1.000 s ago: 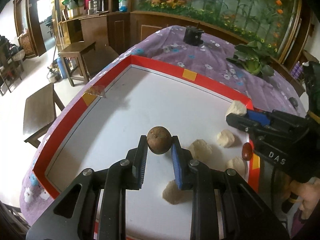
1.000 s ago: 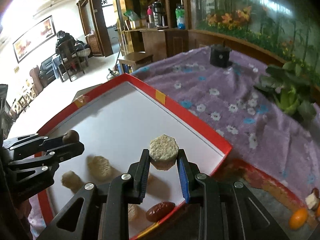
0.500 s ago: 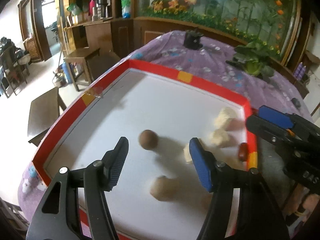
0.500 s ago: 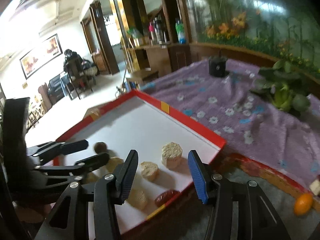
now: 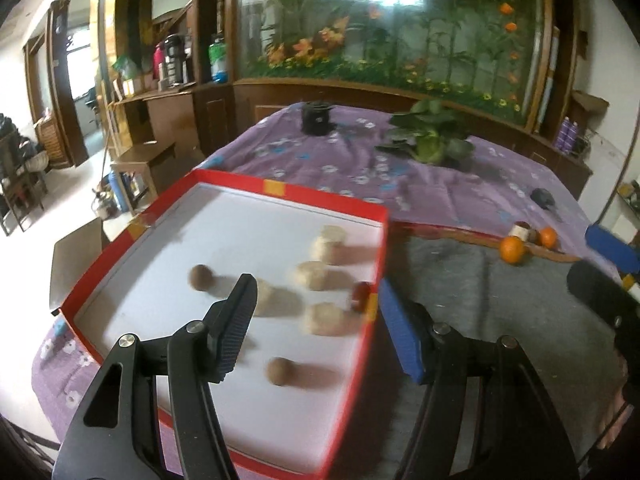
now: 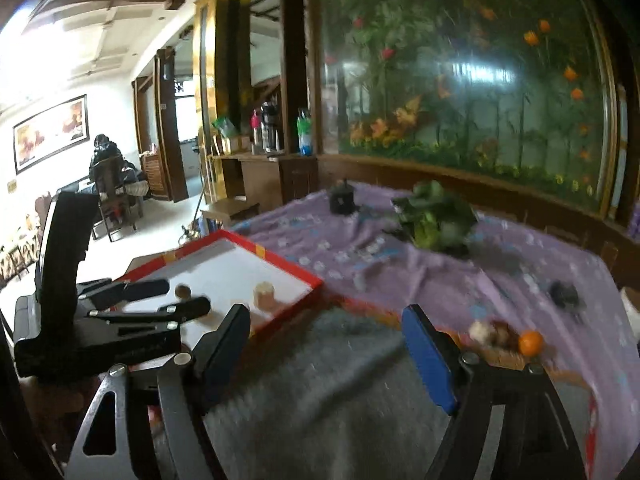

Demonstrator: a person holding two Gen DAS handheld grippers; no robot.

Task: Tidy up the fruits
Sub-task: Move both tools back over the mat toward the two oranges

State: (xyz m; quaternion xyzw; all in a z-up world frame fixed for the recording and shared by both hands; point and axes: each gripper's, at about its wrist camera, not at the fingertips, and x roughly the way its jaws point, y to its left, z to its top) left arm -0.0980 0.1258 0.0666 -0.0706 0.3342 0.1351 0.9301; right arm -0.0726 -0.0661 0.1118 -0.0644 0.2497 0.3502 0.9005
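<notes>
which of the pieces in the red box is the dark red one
The small date-like fruit against the red box's right wall; the other pieces in it are pale beige chunks or brown balls.

A leafy green plant (image 5: 430,140) sits on the purple floral cloth (image 5: 440,188); a small black object (image 5: 317,118) stands well left of it.

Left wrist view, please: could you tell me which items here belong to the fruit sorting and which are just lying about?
Belonging to the job:
red-rimmed tray
pale fruit pieces
round brown fruits
red date
oranges

Lying about:
leafy plant
small black container
purple floral cloth
</notes>
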